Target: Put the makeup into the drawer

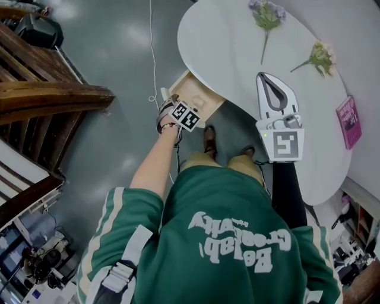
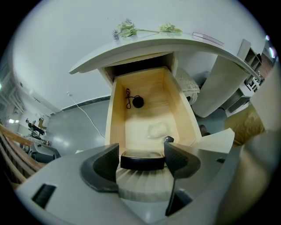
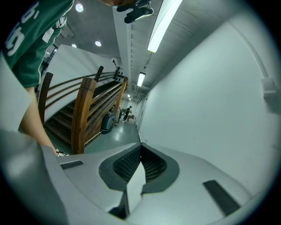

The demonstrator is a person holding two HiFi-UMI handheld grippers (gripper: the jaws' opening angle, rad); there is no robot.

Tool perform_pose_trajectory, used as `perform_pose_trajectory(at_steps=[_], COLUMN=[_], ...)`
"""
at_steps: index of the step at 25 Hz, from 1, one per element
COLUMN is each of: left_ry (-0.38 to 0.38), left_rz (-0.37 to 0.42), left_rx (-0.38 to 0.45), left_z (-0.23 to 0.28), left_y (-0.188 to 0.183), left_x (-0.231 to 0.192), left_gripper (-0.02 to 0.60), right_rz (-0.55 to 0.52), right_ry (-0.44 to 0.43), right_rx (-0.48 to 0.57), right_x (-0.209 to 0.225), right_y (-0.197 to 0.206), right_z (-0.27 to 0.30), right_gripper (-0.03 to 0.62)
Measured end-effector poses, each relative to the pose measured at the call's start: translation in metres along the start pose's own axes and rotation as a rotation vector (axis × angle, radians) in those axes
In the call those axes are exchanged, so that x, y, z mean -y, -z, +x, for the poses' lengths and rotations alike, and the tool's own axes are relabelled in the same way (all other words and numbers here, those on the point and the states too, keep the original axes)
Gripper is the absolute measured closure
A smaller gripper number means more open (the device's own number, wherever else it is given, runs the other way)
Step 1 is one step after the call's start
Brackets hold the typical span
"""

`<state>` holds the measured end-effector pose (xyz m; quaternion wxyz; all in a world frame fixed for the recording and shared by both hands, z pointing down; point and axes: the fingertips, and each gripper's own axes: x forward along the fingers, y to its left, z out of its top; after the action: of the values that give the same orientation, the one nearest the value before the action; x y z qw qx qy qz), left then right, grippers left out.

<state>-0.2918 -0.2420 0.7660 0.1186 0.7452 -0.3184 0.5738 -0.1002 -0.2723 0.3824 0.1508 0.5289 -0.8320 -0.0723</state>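
Observation:
A black makeup compact (image 2: 142,161) sits between the pads of my left gripper (image 2: 141,151), which is shut on it. It hangs just in front of and above the open wooden drawer (image 2: 117,118). The drawer sticks out from under the white table (image 1: 225,47). Inside the drawer lie a round black item with a cord (image 2: 137,102) and a pale clear thing (image 2: 158,129). In the head view the left gripper (image 1: 184,115) is at the drawer (image 1: 191,88) mouth. My right gripper (image 1: 265,76) is held over the table, shut and with nothing in it, and faces a wall (image 3: 140,147).
Two artificial flower stems (image 1: 266,16) (image 1: 320,57) and a pink book (image 1: 349,121) lie on the tabletop. A wooden staircase (image 1: 41,89) stands at the left. A white cable (image 1: 153,47) trails over the grey floor. The person's feet are under the table edge.

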Motion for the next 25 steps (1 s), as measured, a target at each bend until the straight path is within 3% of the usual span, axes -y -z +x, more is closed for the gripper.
perform_pose_trajectory(at_steps=[17,21,25], left_ry=[-0.014,-0.035,-0.081], left_rz=[-0.004,-0.035,-0.076], left_rx=[0.030,0.084,0.211], left_z=[-0.002,-0.013,-0.047], left_y=[-0.002,-0.009,-0.039], left_x=[-0.002,-0.008,-0.026], left_gripper=[0.233,0.233,0.233], right_rz=[0.000,0.014,0.028], right_ry=[-0.018,-0.023,-0.023], right_rx=[0.000,0.009,0.026], right_x=[-0.002,-0.004,-0.004], right_y=[0.005,0.003,-0.003], right_z=[0.005,0.006,0.005], right_gripper=[0.585,0.585,0.585])
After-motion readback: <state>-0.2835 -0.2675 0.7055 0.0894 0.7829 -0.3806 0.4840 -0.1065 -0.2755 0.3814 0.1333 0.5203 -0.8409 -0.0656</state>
